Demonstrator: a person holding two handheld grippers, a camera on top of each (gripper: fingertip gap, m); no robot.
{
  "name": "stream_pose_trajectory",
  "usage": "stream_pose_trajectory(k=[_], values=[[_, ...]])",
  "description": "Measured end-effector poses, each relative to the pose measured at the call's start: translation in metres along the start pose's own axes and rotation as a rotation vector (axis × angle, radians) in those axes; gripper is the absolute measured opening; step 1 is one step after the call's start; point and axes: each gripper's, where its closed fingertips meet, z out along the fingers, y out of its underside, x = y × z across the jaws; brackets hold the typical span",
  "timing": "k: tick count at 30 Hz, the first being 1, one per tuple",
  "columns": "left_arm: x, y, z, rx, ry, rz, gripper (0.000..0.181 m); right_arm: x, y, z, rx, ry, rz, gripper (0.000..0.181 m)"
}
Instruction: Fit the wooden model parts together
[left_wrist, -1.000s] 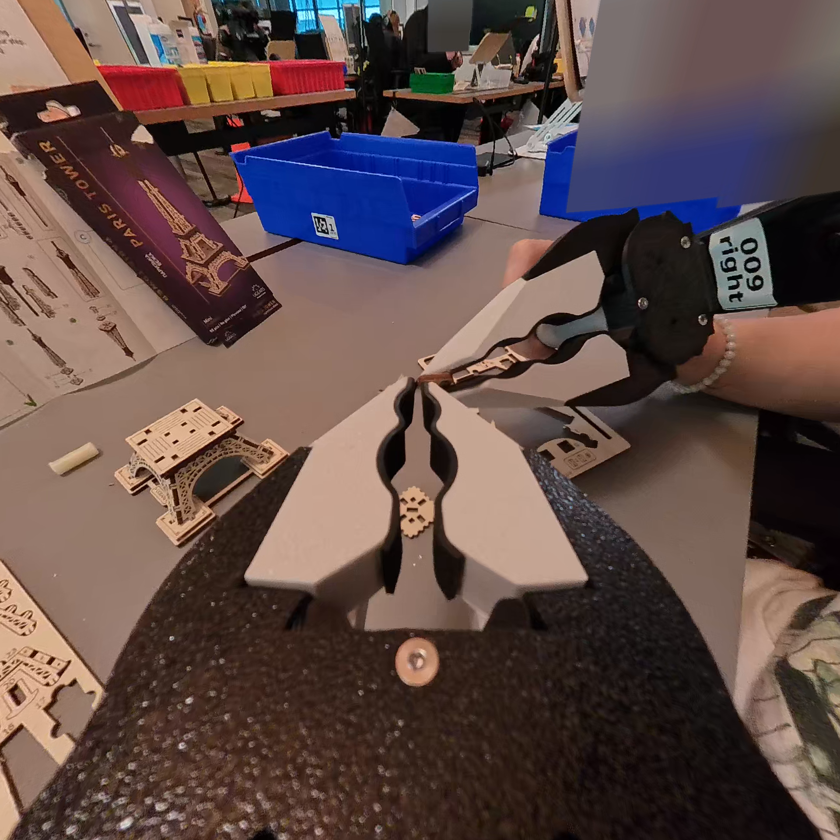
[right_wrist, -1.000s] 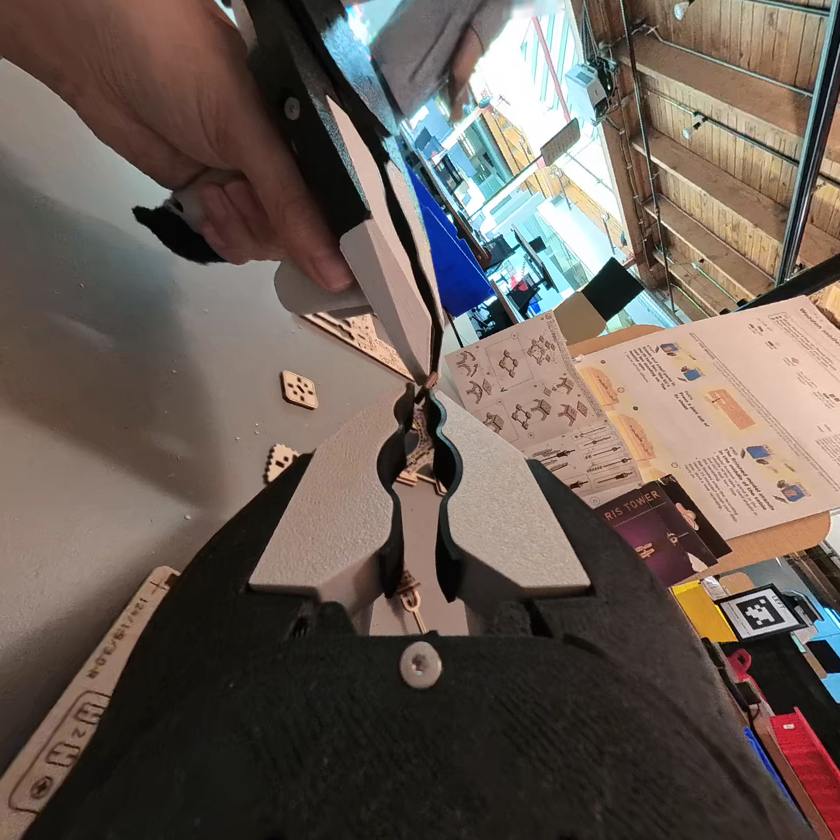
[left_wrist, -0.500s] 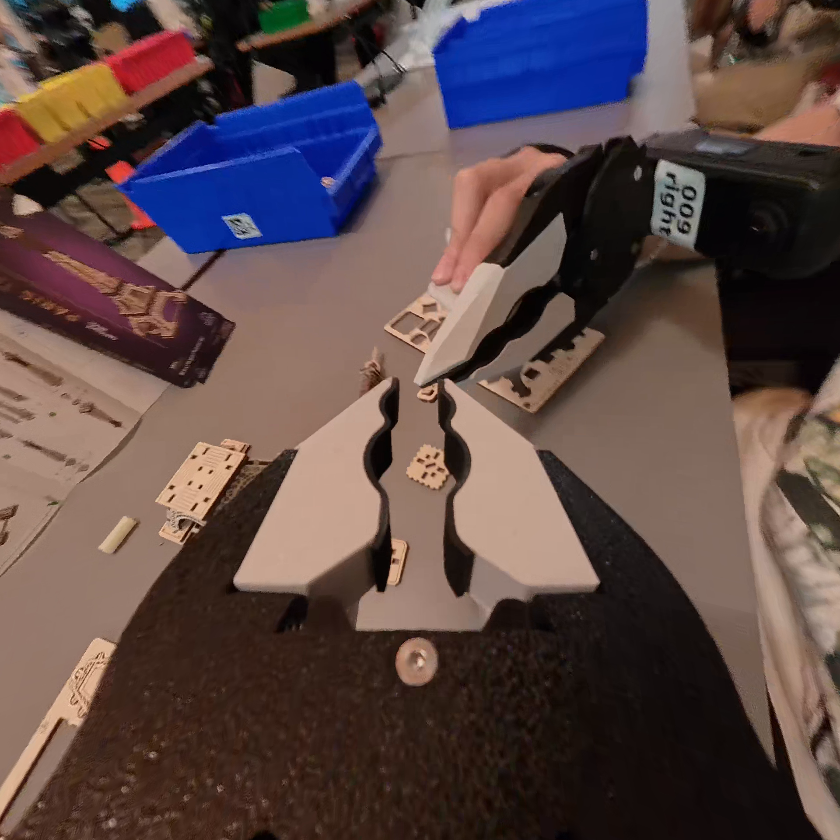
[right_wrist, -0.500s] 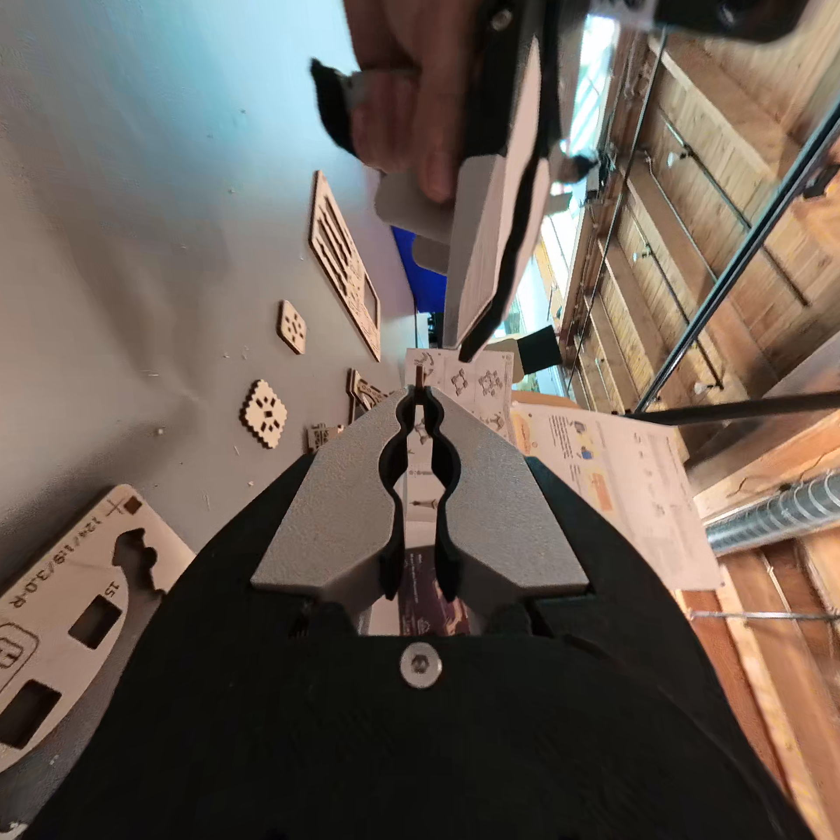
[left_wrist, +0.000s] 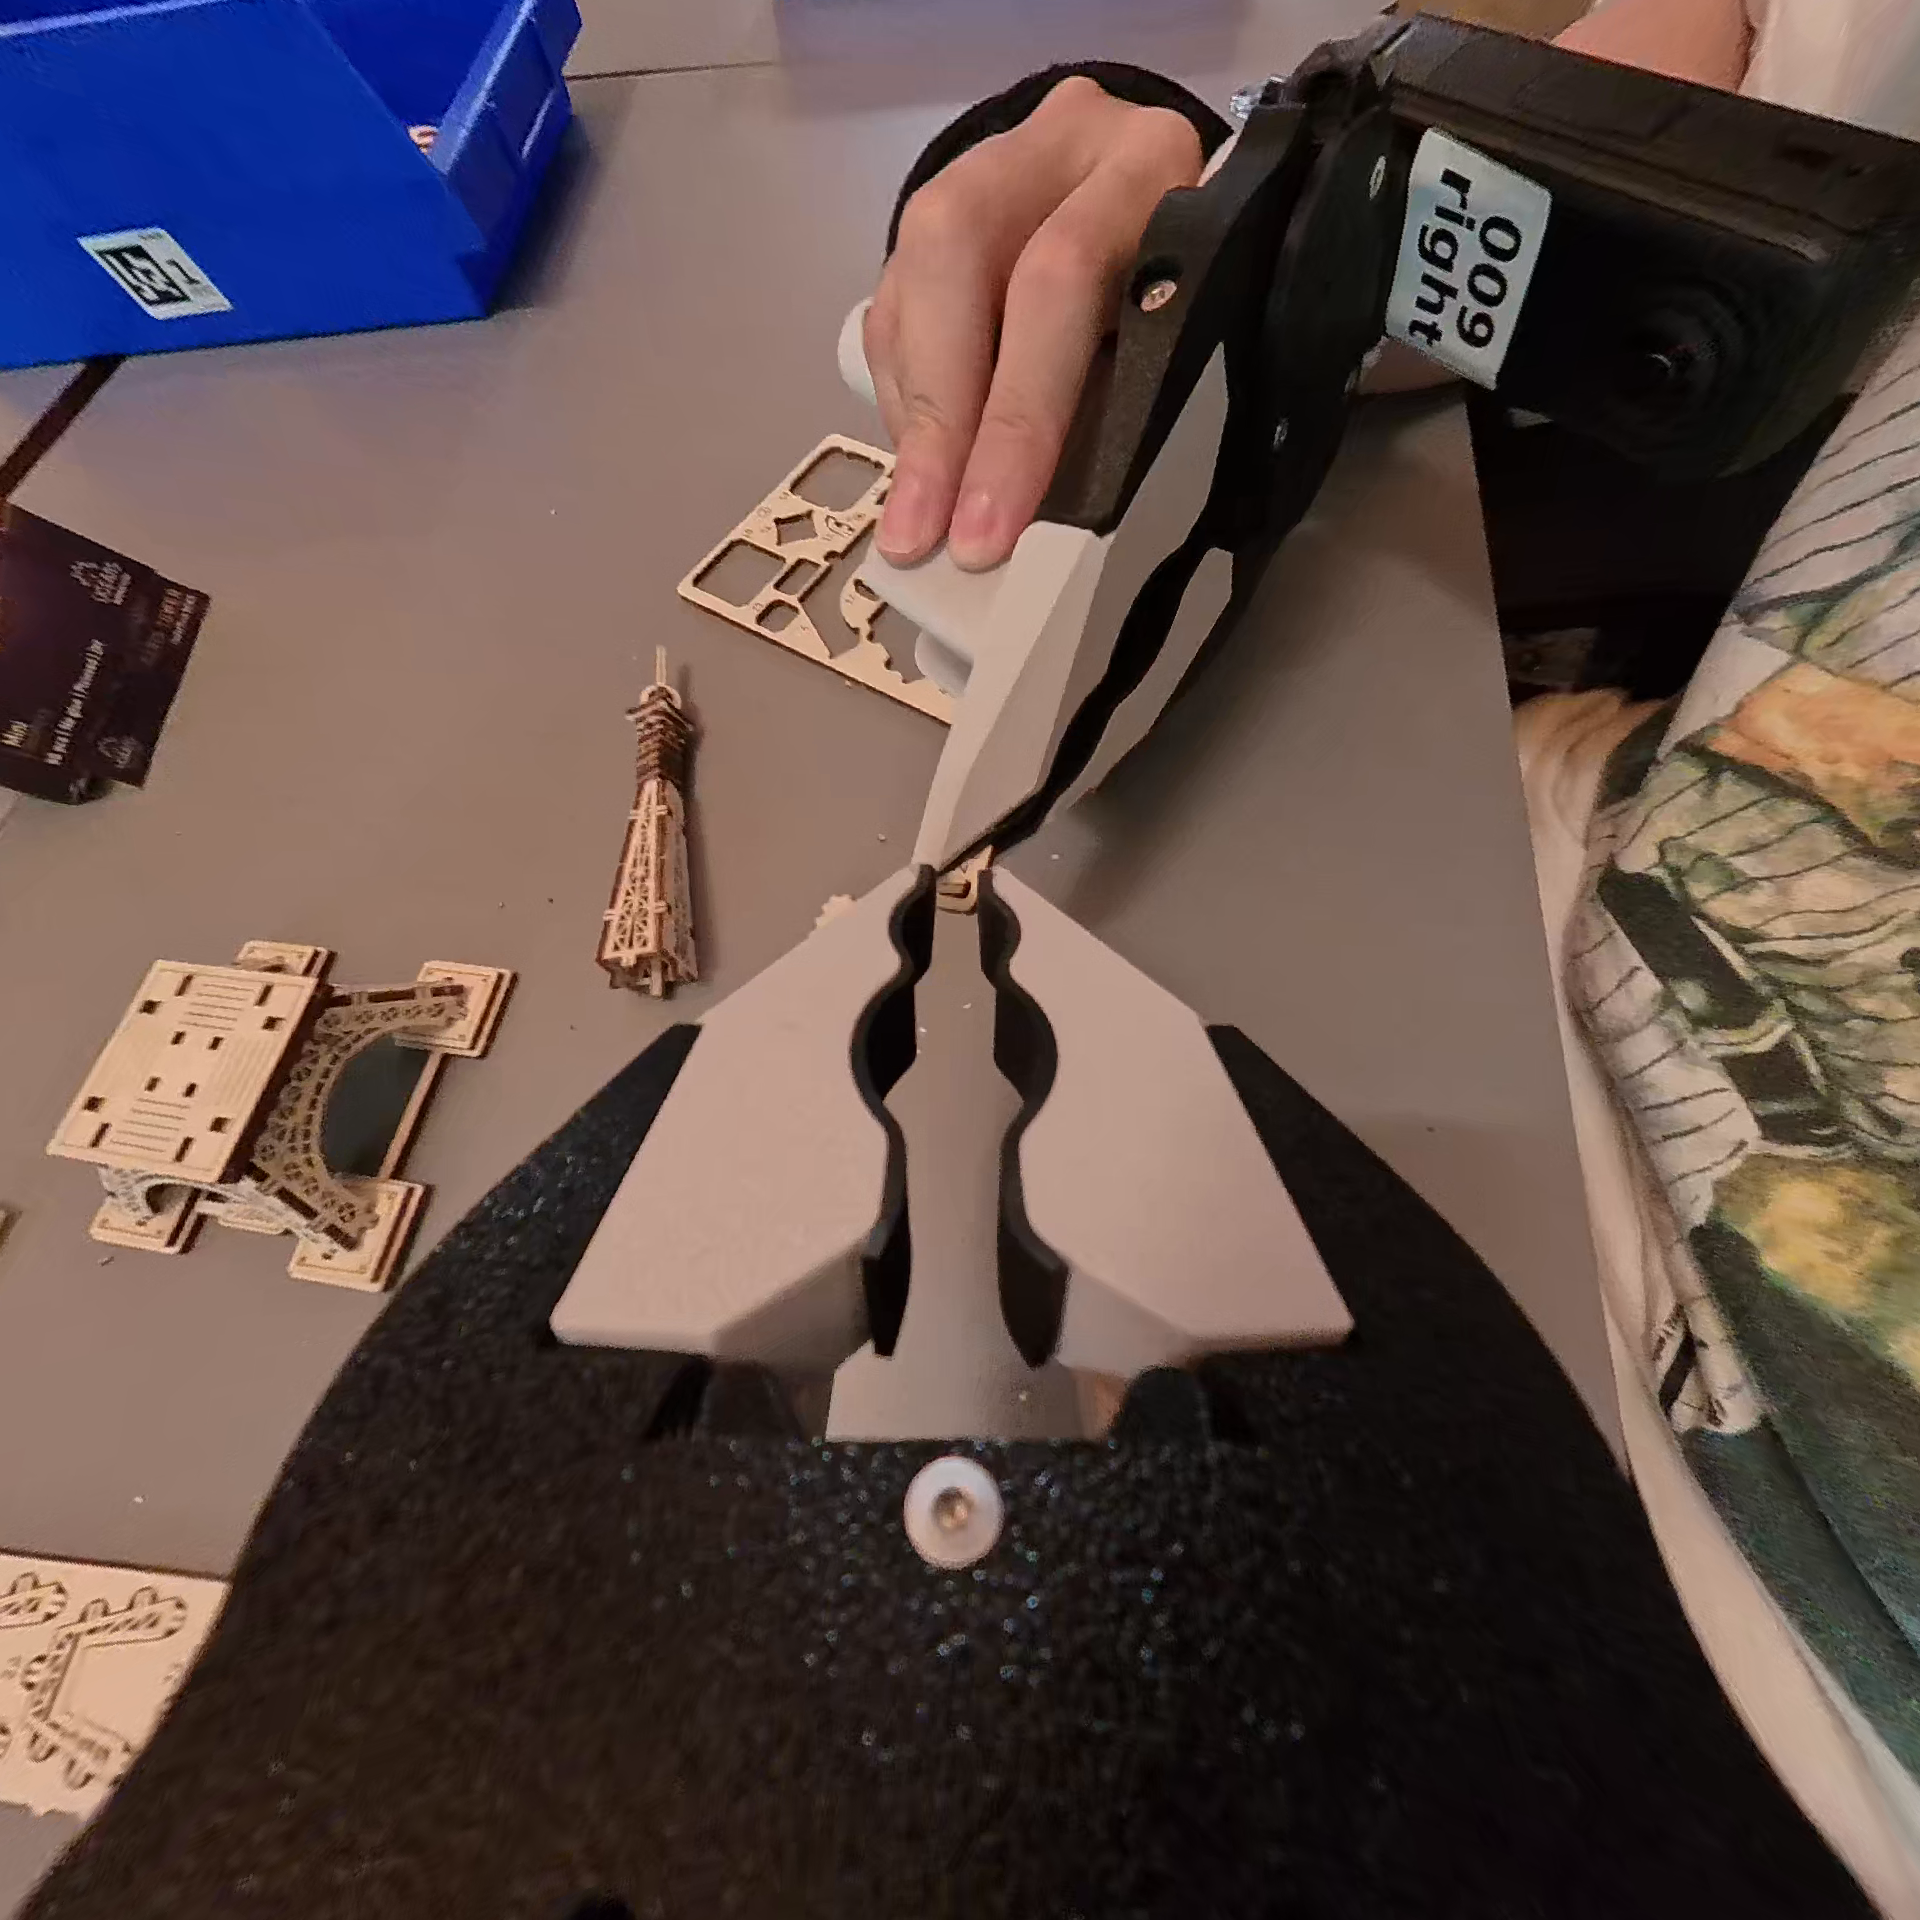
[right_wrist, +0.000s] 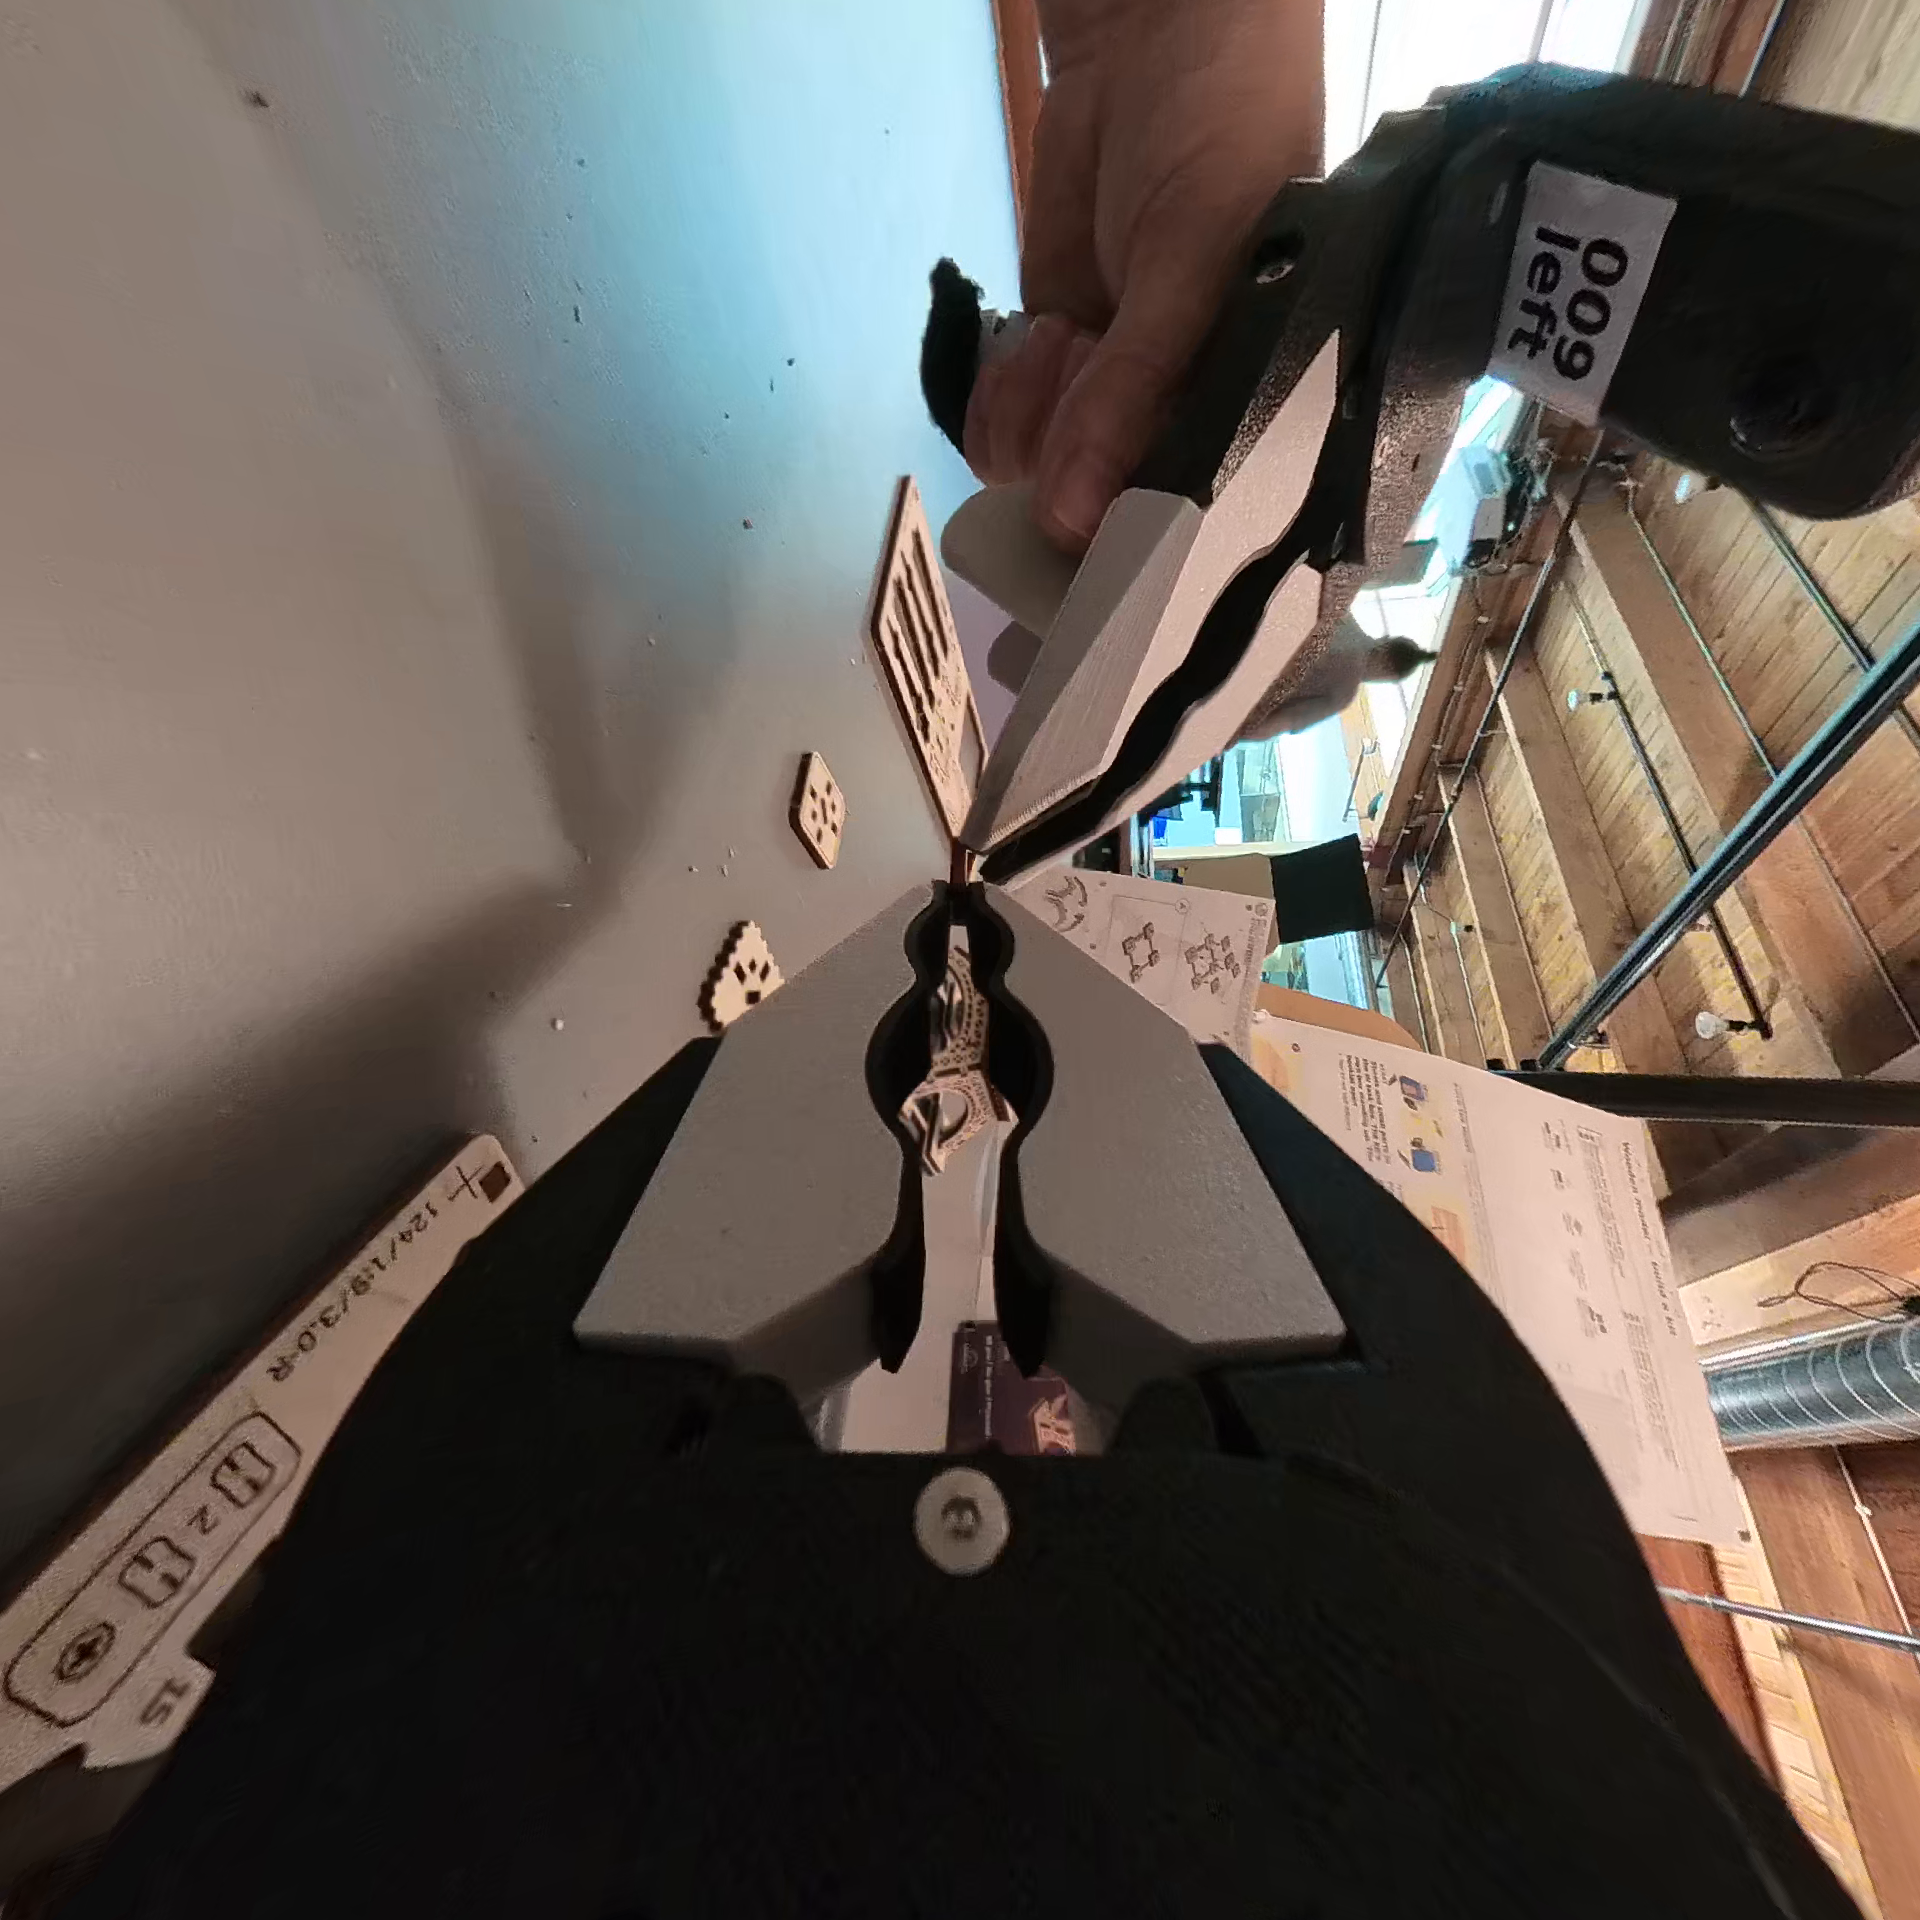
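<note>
My left gripper (left_wrist: 953, 883) and right gripper (right_wrist: 961, 896) meet tip to tip a little above the grey table (left_wrist: 1299, 831). A small flat wooden piece (left_wrist: 954, 894) sits between the left fingertips, and its thin edge sticks out of the right fingertips (right_wrist: 962, 868). Both jaws stand nearly closed on it. The right gripper (left_wrist: 951, 854) comes down from the upper right. The left gripper (right_wrist: 977, 844) also shows in the right wrist view. A wooden tower spire (left_wrist: 649, 862) lies on the table. The tower base (left_wrist: 208, 1081) stands to the left.
A punched-out wooden sheet (left_wrist: 790, 551) lies under the right hand, another sheet (left_wrist: 73, 1662) at the lower left. A blue bin (left_wrist: 260, 135) and purple box (left_wrist: 83, 665) stand at the far left. Small square pieces (right_wrist: 819, 810) and instruction pages (right_wrist: 1455, 1195) lie nearby. The table edge runs along the right. My two grippers' fingertips are within a few centimetres of each other. Left tips and right tips are each some 15 centimeters from the tower base (left_wrist: 208, 1081).
The spire held in the right gripper a second ago now lies on the table. The left gripper opened, tilted down, then narrowed onto the small piece at the right gripper's tip.
</note>
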Motion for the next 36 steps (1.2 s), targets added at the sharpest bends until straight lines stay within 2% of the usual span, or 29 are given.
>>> stream_pose_trajectory(k=[5, 9, 12, 16, 26, 32, 36], values=[[0.0, 0.01, 0.001, -0.023, 0.0, -0.039, 0.0, -0.012, -0.01, 0.002, 0.042, -0.065, 0.016, 0.0], [0.008, 0.016, -0.003, -0.045, 0.004, -0.042, 0.008, -0.019, -0.011, 0.005, 0.039, -0.093, 0.023, 0.0], [0.01, 0.023, -0.004, -0.063, -0.02, -0.056, 0.005, -0.024, -0.013, 0.005, 0.045, -0.119, 0.041, 0.0], [0.016, 0.035, 0.001, -0.106, -0.031, -0.062, 0.012, -0.038, -0.015, 0.008, 0.042, -0.19, 0.033, 0.0], [0.021, 0.05, 0.012, -0.154, -0.037, -0.057, 0.009, -0.039, -0.016, 0.011, 0.067, -0.176, 0.08, 0.003], [0.02, 0.055, 0.012, -0.164, -0.051, -0.057, 0.008, -0.038, -0.012, 0.011, 0.073, -0.18, 0.14, 0.012], [0.02, 0.056, 0.011, -0.151, -0.053, -0.072, 0.008, -0.037, -0.012, 0.011, 0.075, -0.17, 0.118, 0.002]])
